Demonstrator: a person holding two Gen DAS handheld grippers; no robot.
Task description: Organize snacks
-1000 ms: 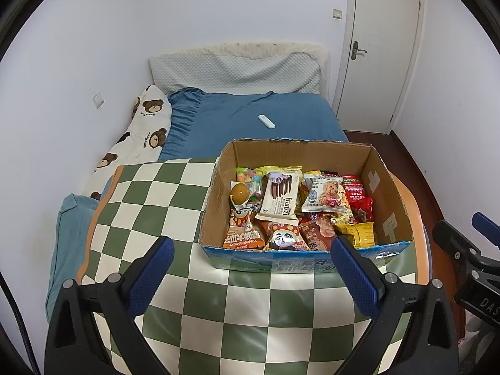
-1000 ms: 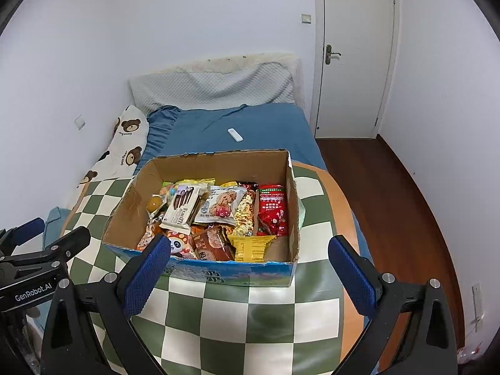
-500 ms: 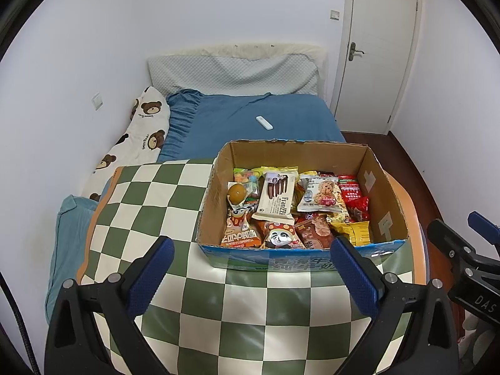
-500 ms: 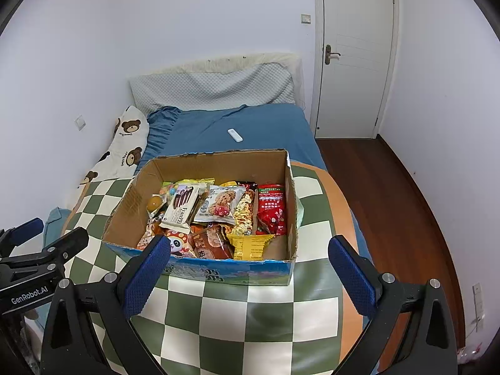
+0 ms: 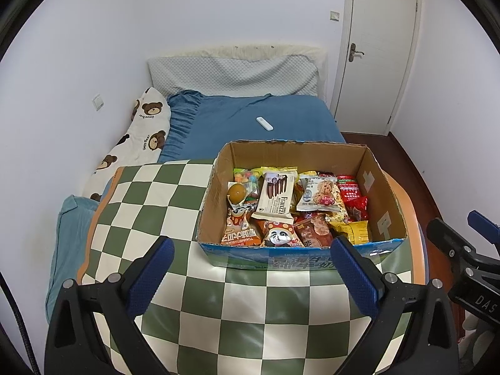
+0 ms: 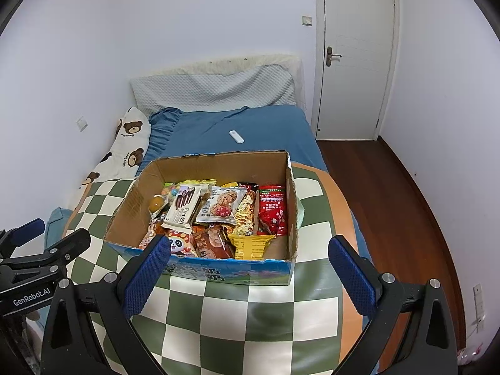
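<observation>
Right now my left tongs (image 5: 248, 259) are spread wide and hold nothing, poised over the checkered worktop (image 5: 162, 206) just short of the cardboard box (image 5: 300, 254). My right tongs (image 6: 248, 259) are spread the same way, empty, near the box's front wall. Inside the box, the snacks lie jumbled: a white Franzzi wafer pack (image 5: 276, 195), a cookie packet (image 5: 320, 195), a red bag (image 6: 273, 207), a panda packet (image 5: 279, 239). Beyond it, 1 white remote (image 5: 264, 123) rests on the blue bed (image 5: 281, 115).
</observation>
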